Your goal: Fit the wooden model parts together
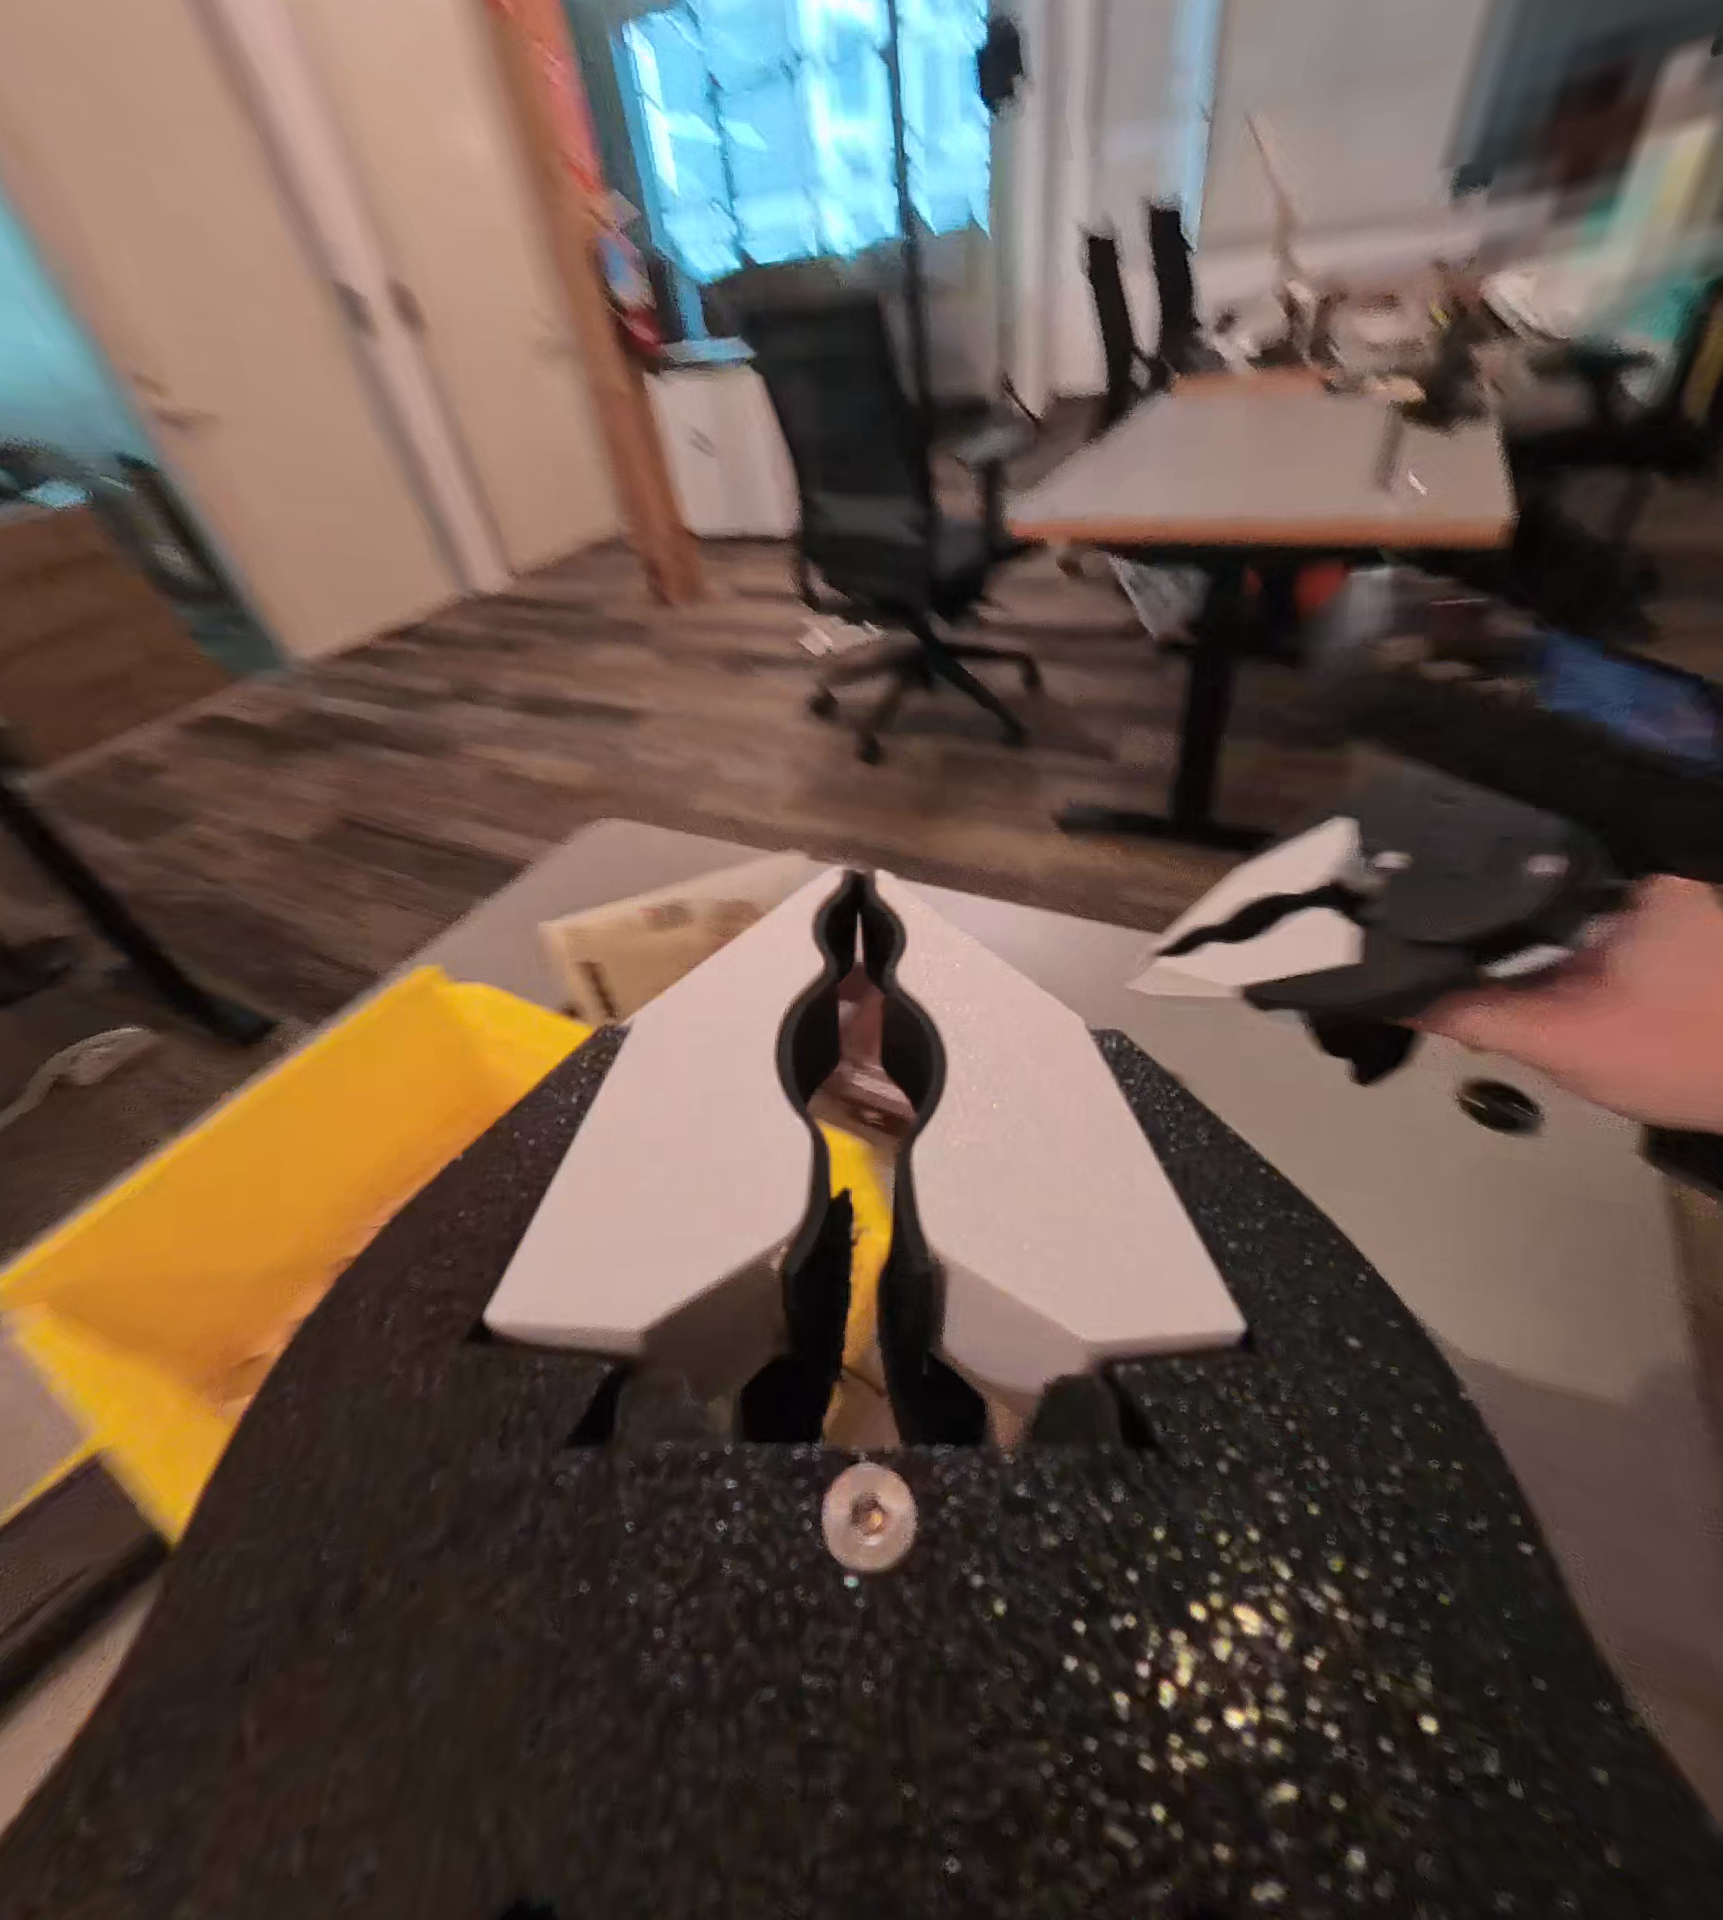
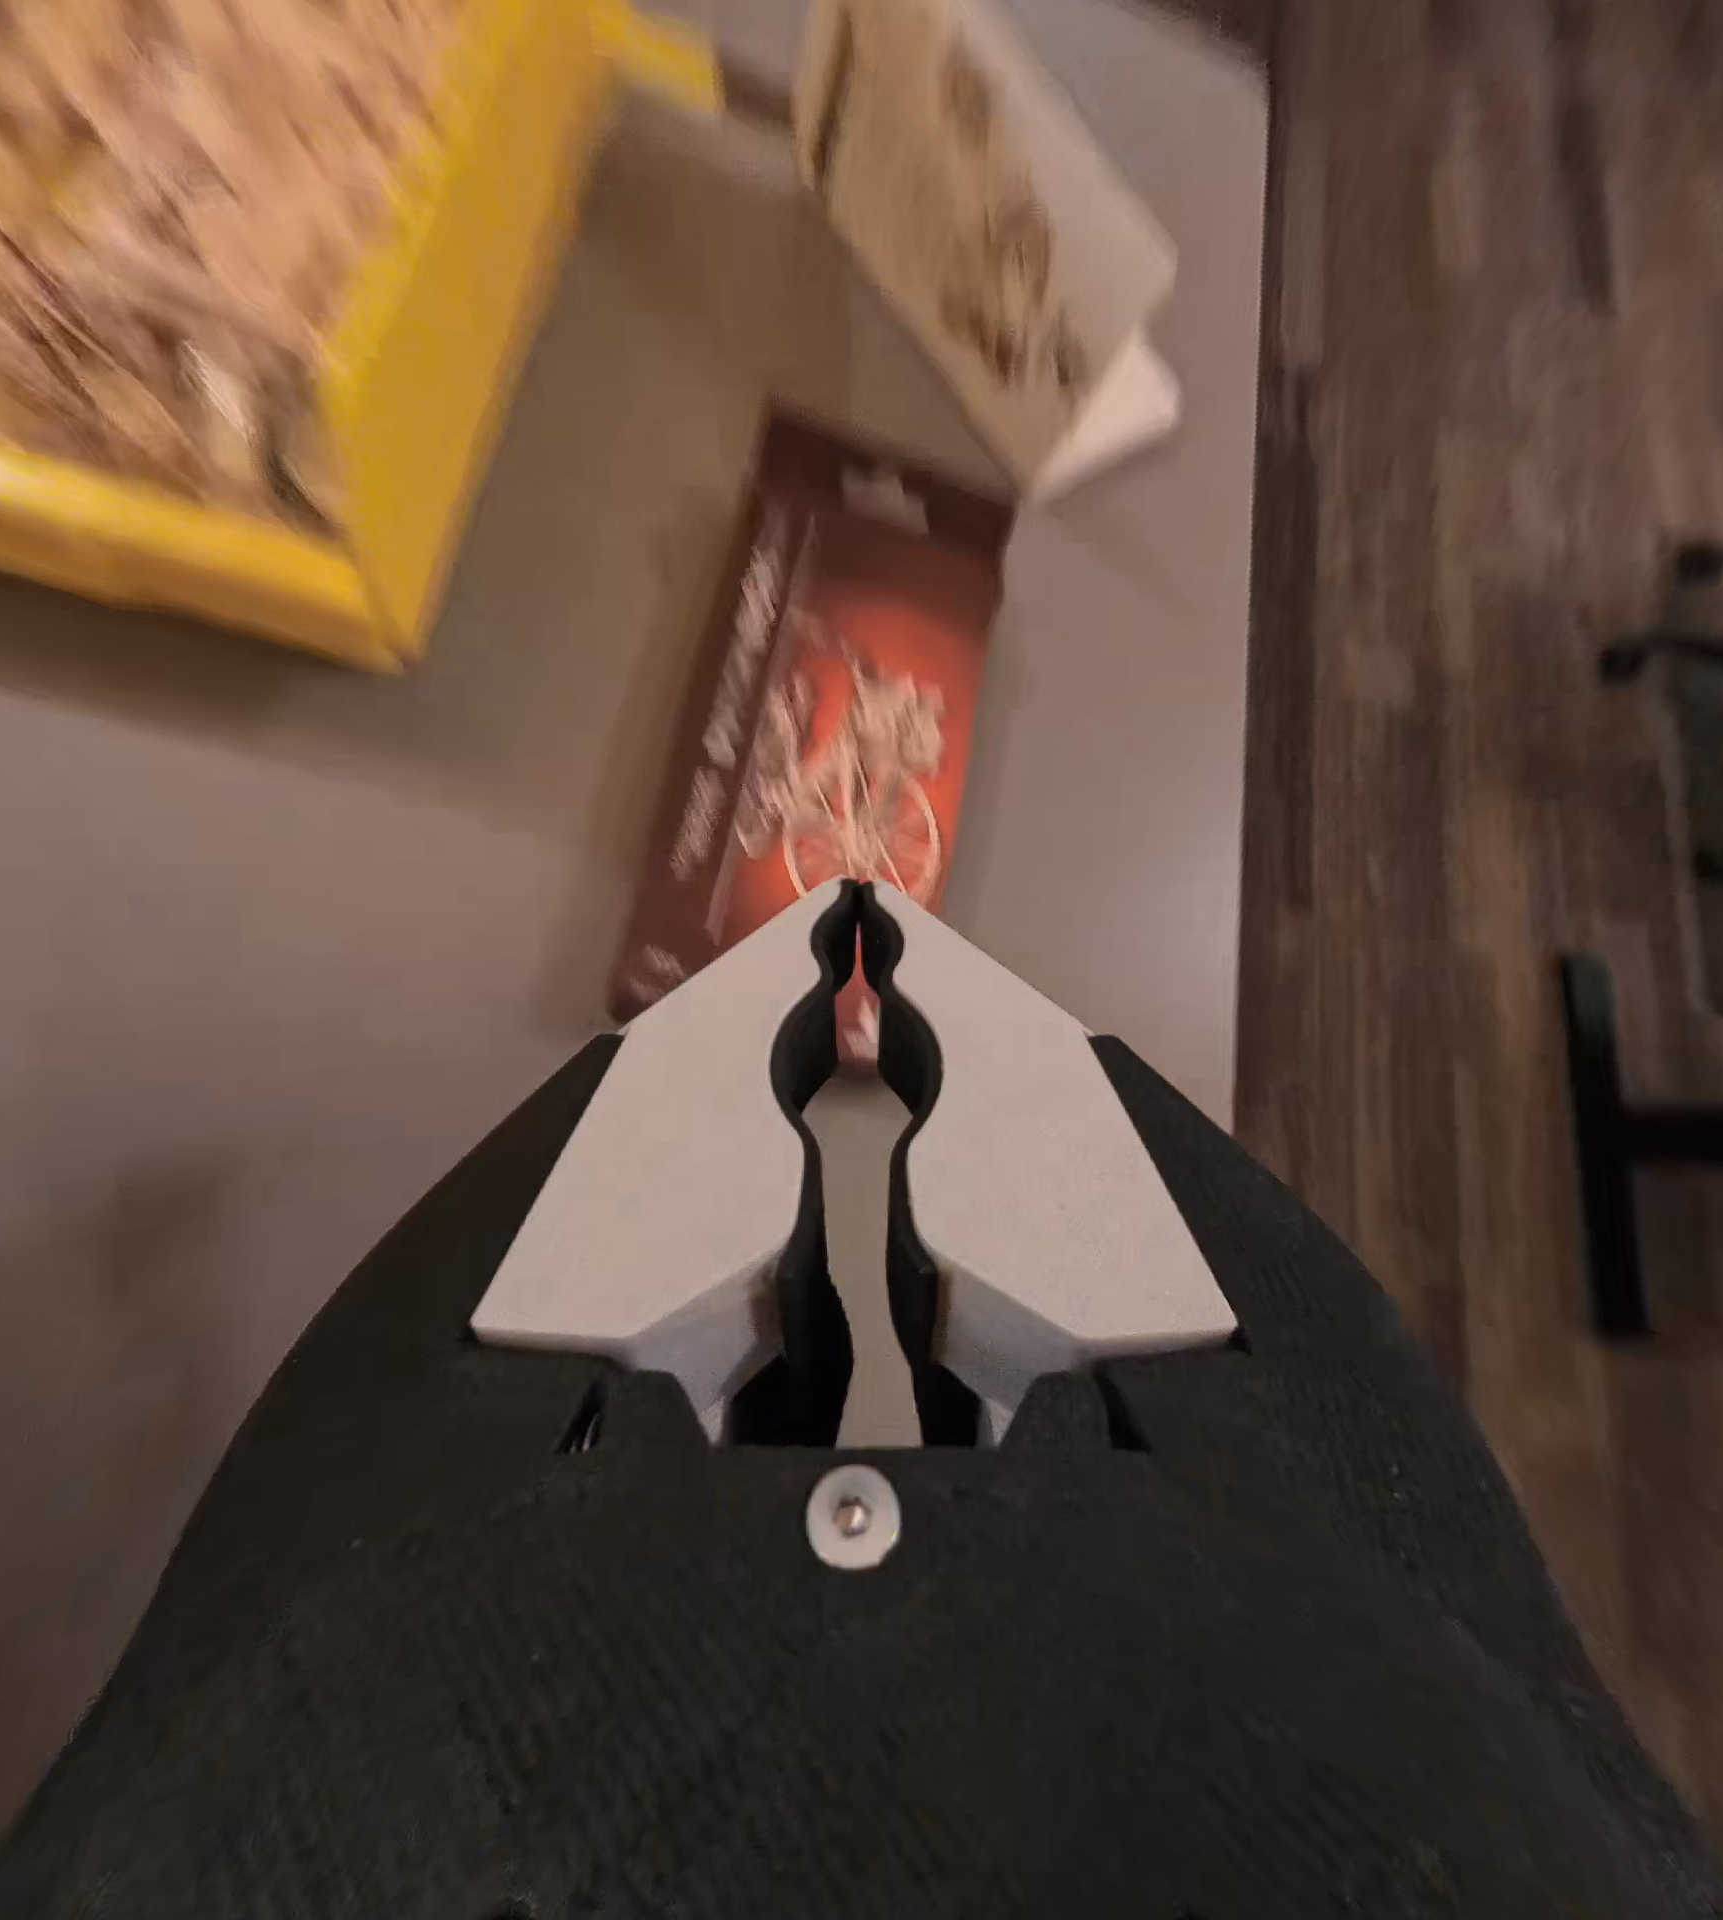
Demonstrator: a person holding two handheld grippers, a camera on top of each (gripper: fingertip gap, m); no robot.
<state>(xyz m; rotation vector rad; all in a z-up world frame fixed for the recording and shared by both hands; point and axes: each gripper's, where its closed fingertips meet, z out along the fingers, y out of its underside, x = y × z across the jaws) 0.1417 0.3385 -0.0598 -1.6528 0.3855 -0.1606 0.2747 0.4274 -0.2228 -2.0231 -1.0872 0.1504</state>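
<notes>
A yellow bin (image 2: 400, 416) on the grey table (image 2: 213, 935) holds several blurred tan wooden model parts (image 2: 109, 239). In the left wrist view only the bin's wall (image 1: 213, 1174) shows, at lower left. A pale sheet of wooden parts (image 2: 940, 229) lies beyond the bin; it also shows in the left wrist view (image 1: 649, 935). My left gripper (image 1: 857, 883) is shut and empty above the table, beside the bin. My right gripper (image 2: 857, 888) is shut and empty, pointing down over a red-brown box (image 2: 836, 707). It also shows in the left wrist view (image 1: 1163, 961), held by a hand (image 1: 1615, 1029).
The table's edge (image 2: 1246, 727) runs down the right side, with wood floor (image 2: 1511, 520) beyond. The table has a round hole (image 1: 1501, 1103). An office chair (image 1: 878, 499) and another desk (image 1: 1272, 468) stand farther off. Both views are motion-blurred. Across from one pair of fingers to the other is roughly 25 centimeters.
</notes>
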